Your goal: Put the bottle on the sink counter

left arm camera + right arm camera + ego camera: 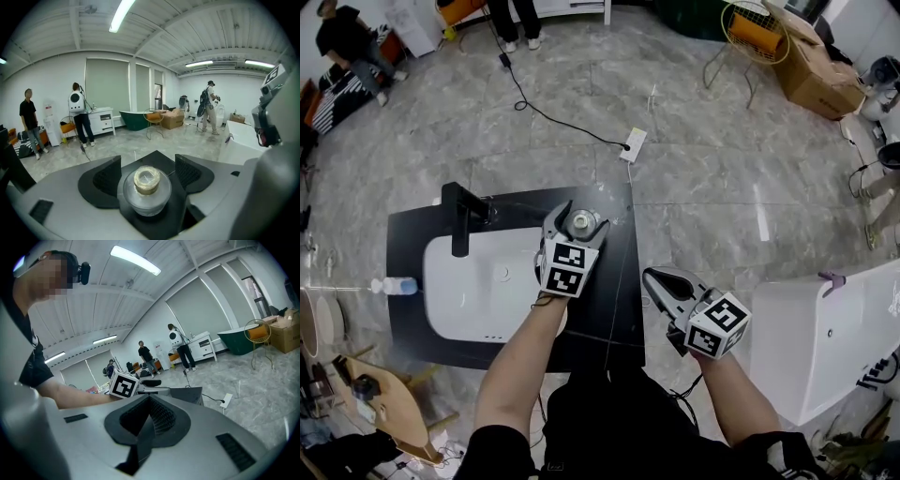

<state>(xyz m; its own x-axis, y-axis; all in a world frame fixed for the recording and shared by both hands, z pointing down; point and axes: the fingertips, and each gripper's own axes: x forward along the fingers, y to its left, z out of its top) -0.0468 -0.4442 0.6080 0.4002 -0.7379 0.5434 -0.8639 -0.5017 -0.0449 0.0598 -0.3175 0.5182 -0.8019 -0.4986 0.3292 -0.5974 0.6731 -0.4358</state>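
Note:
A clear bottle (581,223) with a tan cap stands upright on the far right part of the black sink counter (619,309). My left gripper (578,221) is open, with one jaw on each side of the bottle. In the left gripper view the bottle (146,190) sits centred between the dark pads (101,180), a thin gap showing on each side. My right gripper (650,276) hangs off the counter's right front corner. It is shut with nothing in it, and its pads (159,416) meet in the right gripper view.
A white basin (478,291) fills the counter's left half, with a black faucet (461,217) behind it. A small clear bottle with a blue cap (394,286) lies at the counter's left edge. A white tub (825,328) stands to the right. A power strip (633,143) and cable lie on the floor beyond.

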